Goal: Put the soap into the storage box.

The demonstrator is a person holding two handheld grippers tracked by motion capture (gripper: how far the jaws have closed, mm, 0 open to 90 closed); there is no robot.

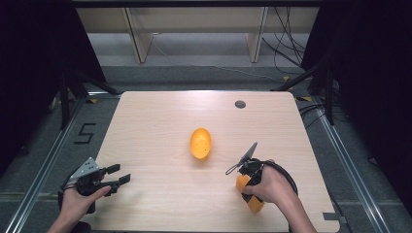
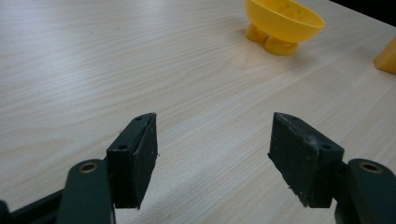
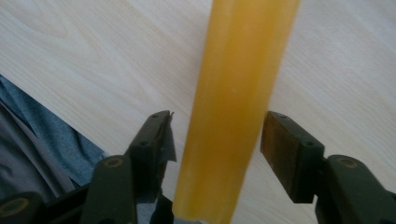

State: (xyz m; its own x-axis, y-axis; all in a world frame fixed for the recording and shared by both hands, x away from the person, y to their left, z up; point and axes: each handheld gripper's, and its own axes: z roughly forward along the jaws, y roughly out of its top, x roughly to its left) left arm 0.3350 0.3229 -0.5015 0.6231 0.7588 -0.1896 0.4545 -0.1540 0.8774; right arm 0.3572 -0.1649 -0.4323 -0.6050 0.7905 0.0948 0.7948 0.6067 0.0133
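A yellow-orange bowl [image 1: 200, 143] stands on small feet at the middle of the wooden table [image 1: 160, 111]; it is seen again as bowl [image 2: 284, 21] at the top of the left gripper view. A long orange bar [image 3: 233, 107] lies near the table's front right. My right gripper [image 3: 217, 126] is open and straddles it, with a small gap on each side. From above, the right gripper [image 1: 248, 177] points back toward the person, whose hand covers part of the bar [image 1: 255, 203]. My left gripper [image 1: 121, 173] is at the front left, open and empty [image 2: 212, 126].
A round grey grommet [image 1: 240, 104] sits in the table's far side. Blue-grey fabric [image 3: 42, 144] lies beyond the table's front edge under the right gripper. An orange piece [image 2: 387, 56] shows at the right edge of the left gripper view. Bare wood surrounds the bowl.
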